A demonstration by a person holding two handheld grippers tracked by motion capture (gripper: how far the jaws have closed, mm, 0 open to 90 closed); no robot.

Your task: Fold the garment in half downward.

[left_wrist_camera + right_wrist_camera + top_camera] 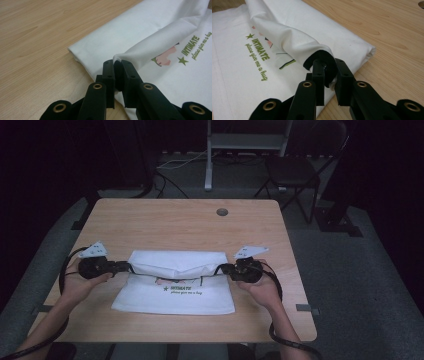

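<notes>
A white T-shirt (175, 292) with a green star and the green words "INTIMATE please give me a hug" lies part-folded on the wooden table (185, 222). My left gripper (129, 267) is shut on the left end of the shirt's raised fold (150, 42). At the other end, my right gripper (220, 269) is shut on the same fold (294, 42), where a black trim shows between the jaws. The fold hangs slightly above the printed front, stretched between both grippers. The far half of the shirt (177, 257) rests flat behind it.
A round grommet hole (222, 212) sits near the table's far edge. Behind the table stand a dark folding chair (295, 172) and a metal stand (210, 155) with cables on the floor. Bare wood lies beyond the shirt and at both sides.
</notes>
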